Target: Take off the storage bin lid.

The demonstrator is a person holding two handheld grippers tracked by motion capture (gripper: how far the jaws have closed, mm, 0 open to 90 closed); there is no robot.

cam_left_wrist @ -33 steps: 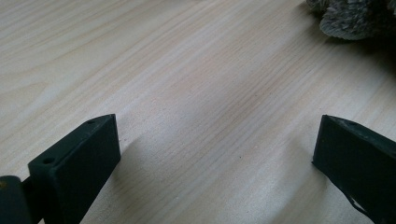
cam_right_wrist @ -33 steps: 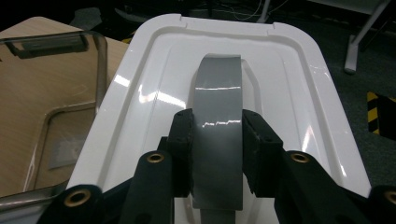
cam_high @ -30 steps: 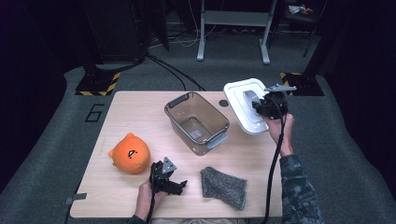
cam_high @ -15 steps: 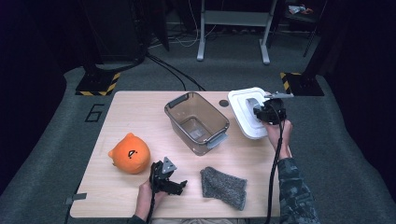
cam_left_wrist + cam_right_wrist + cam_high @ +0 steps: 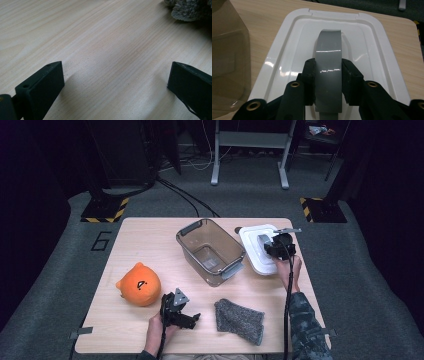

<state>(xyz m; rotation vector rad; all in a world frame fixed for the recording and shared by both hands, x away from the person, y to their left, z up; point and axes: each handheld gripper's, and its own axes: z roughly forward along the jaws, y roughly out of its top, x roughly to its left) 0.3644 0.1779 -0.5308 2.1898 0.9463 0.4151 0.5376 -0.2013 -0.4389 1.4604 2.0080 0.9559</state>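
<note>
— Where is the lid right now?

— The white lid sits flat on the table at its far right side, just beside the clear brown container (the container shows as a brownish wall at the left edge of my right gripper view). My right gripper is clamped on the lid's grey handle; the two black pads press against the handle's sides, one on each.

— And in the high view?

— There my right gripper sits over the middle of the lid, with my hand behind it and the cable trailing back along my sleeve.

— What about your other hand?

— My left gripper rests near the front edge of the table, between the orange plush toy and the grey cloth. Its jaws stand wide apart with nothing between them (bare wood is all that lies there), and the fuzzy cloth peeks in at the top right corner of my left gripper view.

— Is the container holding anything?

— Its inside looks bare from above, open side up, standing at a slant to the table's edges.
</note>
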